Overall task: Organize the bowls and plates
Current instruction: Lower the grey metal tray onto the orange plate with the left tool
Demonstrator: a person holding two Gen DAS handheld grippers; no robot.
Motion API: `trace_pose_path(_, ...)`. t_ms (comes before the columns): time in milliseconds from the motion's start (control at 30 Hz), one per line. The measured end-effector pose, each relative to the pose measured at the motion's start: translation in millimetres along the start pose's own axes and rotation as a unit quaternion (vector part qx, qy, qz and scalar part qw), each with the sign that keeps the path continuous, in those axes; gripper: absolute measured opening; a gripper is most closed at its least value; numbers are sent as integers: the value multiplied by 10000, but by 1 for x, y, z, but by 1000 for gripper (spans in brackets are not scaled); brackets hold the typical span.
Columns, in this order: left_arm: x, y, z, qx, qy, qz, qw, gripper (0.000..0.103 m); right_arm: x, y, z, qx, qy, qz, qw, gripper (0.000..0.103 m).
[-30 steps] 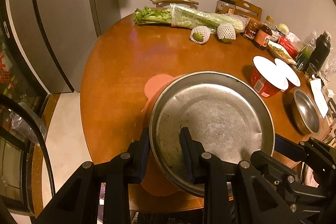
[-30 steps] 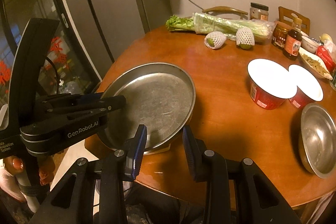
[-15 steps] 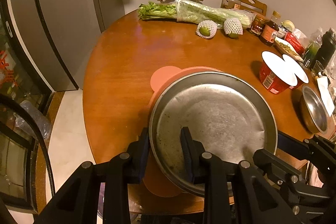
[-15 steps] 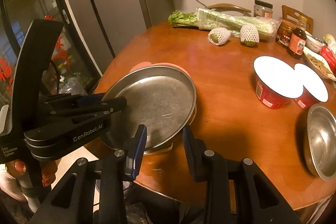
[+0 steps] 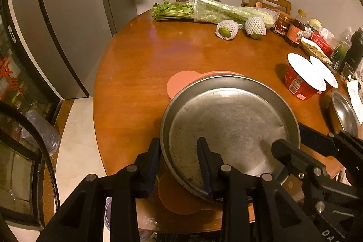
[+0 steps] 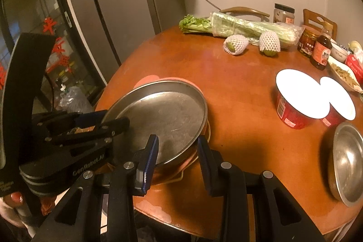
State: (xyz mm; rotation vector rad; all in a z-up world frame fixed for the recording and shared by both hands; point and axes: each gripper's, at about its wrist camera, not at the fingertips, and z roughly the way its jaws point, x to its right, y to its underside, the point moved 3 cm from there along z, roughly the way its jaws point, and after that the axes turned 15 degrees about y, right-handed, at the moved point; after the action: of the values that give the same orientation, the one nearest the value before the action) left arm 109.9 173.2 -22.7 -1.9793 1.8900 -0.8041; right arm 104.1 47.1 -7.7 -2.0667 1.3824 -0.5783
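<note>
Metal plate rim is pinched by left tongs; right tongs gape, gripping nothing, alongside.

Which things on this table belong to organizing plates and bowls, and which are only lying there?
Belong to the job:
- metal plate, gripped by the left gripper
- pink plate beneath it
- steel bowl

Lying about:
- celery
- two netted fruits
- two red cups
- sauce bottle

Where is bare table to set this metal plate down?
Bare wood lies between the round steel plate, the netted green fruits and the red lidded tubs. The right edge is crowded: small steel bowl, brown sauce bottle, jars.
</note>
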Motion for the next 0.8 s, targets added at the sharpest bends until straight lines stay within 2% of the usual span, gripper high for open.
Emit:
trace_pose_path(167,2,-1,3,-16,-7,32,10000,40,1,-4,3,25,25,27,10000,36)
trace_pose_path(567,-2,0,3,-9,-62,-17,10000,44,6,-7,8,10,48,93,9999,37)
trace_pose_path(800,-4,1,1,69,57,-85,9999,46,6,-7,9,4,43,94,9999,38)
